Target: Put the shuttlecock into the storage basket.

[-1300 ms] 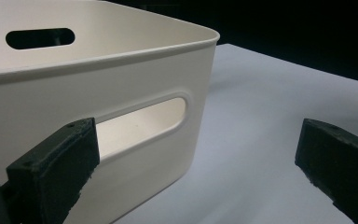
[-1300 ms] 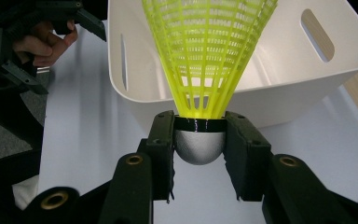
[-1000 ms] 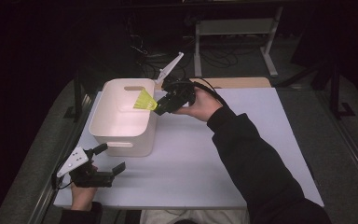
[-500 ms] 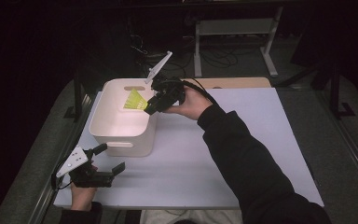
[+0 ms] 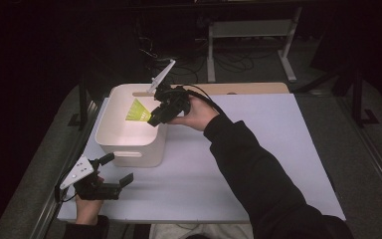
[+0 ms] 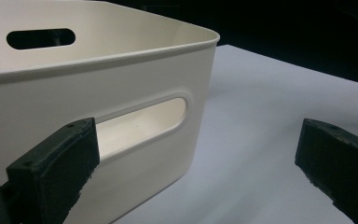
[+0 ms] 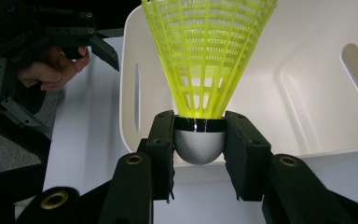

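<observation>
**Shuttlecock hanging over the bin: a clip on the rim is the risk**

High view: the right gripper [image 5: 155, 115] is holding a yellow shuttlecock [image 5: 138, 110] above the open white bin [image 5: 129, 149], with the skirt pointing in over the cavity. The jaws are sitting close to the bin's right wall, so letting go here is risking a bounce off the rim and out onto the table [image 5: 258, 149]. The left gripper [image 5: 113, 170] is resting on the table just in front of the bin, jaws parted and empty.

Left gripper view: its jaws are standing wide apart, framing the bin's handle slot [image 6: 142, 119] without touching it.

Right gripper view: the jaws are clenching the shuttlecock's grey rounded cork [image 7: 199, 147] from both sides, the skirt [image 7: 209, 51] fanning away over the bin floor. The grip is sitting on a curved surface, so a slip could tip it early.
</observation>
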